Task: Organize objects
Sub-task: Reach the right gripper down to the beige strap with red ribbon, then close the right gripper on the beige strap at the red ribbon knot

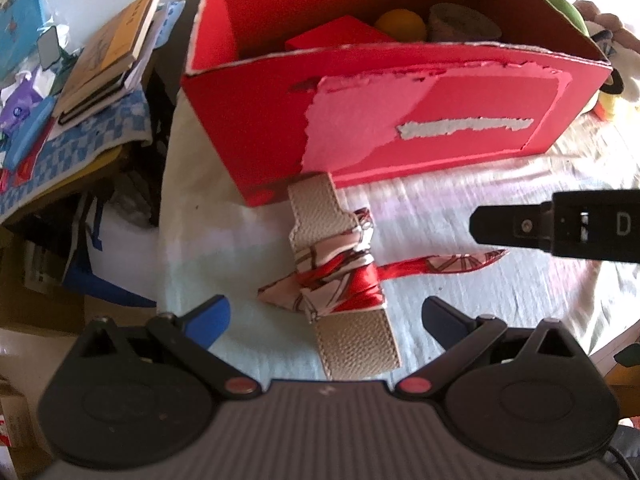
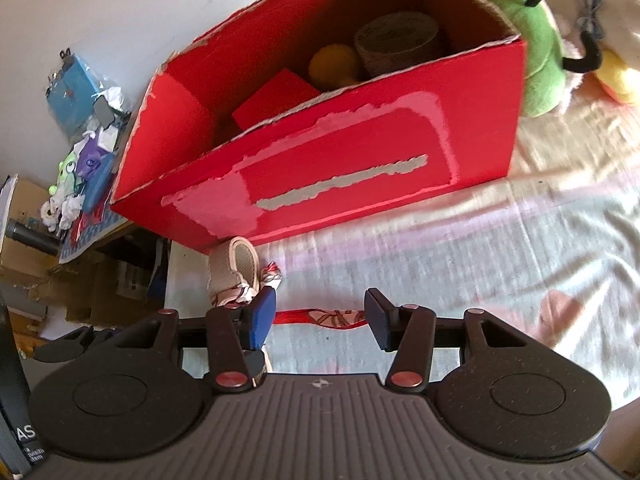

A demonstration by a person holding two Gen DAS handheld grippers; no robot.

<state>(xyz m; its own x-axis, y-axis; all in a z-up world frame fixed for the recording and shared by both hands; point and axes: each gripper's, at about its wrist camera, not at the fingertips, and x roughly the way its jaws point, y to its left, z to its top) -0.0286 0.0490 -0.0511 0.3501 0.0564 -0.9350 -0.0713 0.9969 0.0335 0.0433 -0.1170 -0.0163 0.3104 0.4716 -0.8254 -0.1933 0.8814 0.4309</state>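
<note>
1. The strap (image 1: 344,276) lay on the sheet (image 1: 500,300) just in front of the red box (image 1: 400,120), its far end touching the foot of the box's front wall near the left corner.
2. It was a beige, grained band, probably leather or the like, folded into a loop at the end by the box, with a red patterned scarf (image 1: 348,280) knotted round its middle.
3. One thin scarf tail (image 1: 440,266) ran off along the sheet, away from the box's left corner.
4. Judged from its looks, the thing was light; the band looked pliant but firm enough to hold shape, while the scarf looked glossy, soft and likely slippery.
5. The best hold seemed the wrapped middle or the bare band beside it; a pinch on the tail alone would probably let the rest dangle or the knot pull loose.
6. The left gripper (image 1: 326,316) stood released, its jaws wide on either side of the strap's near half, pads not touching it.
7. The right gripper (image 2: 320,318) was also open, jaws straddling the tail without pressing it.
8. The box already held an orange ball (image 2: 334,66), a round tin (image 2: 396,40) and a red block (image 2: 276,98).
</note>
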